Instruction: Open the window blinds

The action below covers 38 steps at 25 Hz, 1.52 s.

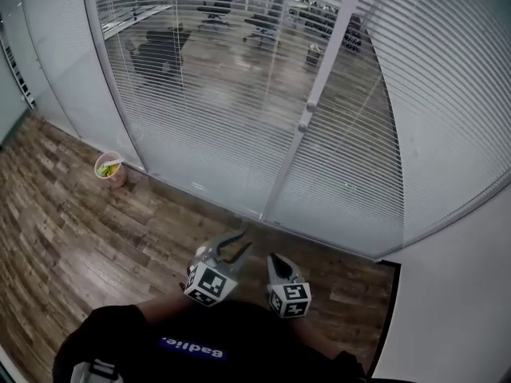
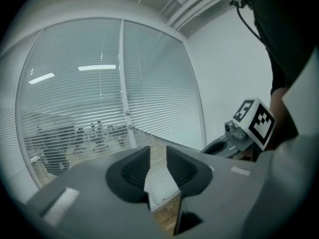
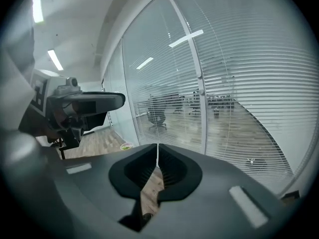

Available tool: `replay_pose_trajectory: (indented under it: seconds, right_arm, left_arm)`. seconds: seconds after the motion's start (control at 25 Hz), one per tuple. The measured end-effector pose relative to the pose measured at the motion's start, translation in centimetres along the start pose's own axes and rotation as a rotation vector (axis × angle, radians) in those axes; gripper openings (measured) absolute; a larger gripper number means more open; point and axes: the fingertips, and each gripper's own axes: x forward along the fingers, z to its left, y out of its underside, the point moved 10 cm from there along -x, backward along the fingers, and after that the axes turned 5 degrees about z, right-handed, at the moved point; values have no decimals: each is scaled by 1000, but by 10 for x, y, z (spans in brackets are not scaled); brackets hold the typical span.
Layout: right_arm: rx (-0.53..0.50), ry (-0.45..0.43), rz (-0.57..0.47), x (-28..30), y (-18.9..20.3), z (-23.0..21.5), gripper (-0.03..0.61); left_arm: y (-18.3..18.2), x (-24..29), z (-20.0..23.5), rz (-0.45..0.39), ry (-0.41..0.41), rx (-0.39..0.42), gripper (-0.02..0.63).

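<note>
White slatted blinds [image 1: 239, 94] hang behind a curved glass wall, their slats tilted enough that an office with chairs shows through. A white upright post [image 1: 323, 78] with a small knob [image 1: 306, 123] divides two panes. Low in the head view, close to the person's body, my left gripper [image 1: 242, 240] is open with nothing between its jaws, and it points at the foot of the glass. Beside it my right gripper [image 1: 275, 258] is shut and empty. In the left gripper view the blinds [image 2: 99, 103] show through the gap of the left gripper [image 2: 158, 151]. The right gripper [image 3: 158, 147] shows its tips together.
A paper cup [image 1: 109, 168] with green scraps stands on the wood floor [image 1: 72, 230] at the base of the glass, to the left. A plain white wall [image 1: 463, 294] closes the right side. The person's dark top fills the bottom edge.
</note>
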Motion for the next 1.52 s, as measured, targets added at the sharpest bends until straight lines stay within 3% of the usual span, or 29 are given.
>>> replay_pose_trajectory:
  seconds: [0.2, 0.4, 0.68, 1.0, 1.2, 1.52]
  right_arm:
    - [19, -70, 2, -11, 11, -2, 12]
    - [4, -92, -23, -14, 7, 4, 12]
    - [-36, -2, -71, -20, -11, 10, 12]
    - [-141, 22, -168, -22, -23, 42, 6]
    - [-127, 42, -231, -27, -21, 41, 3]
    - [-119, 18, -240, -28, -18, 52, 3]
  left_arm:
    - [-6, -10, -26, 43, -4, -25, 101]
    - [-19, -22, -33, 27, 39, -46, 88]
    - [-16, -23, -24, -22, 171, -84, 74]
    - [-9, -30, 1, -103, 297, -137, 16]
    - [-3, -25, 2, -120, 395, -147, 0]
    - [2, -28, 4, -107, 423, -151, 0]
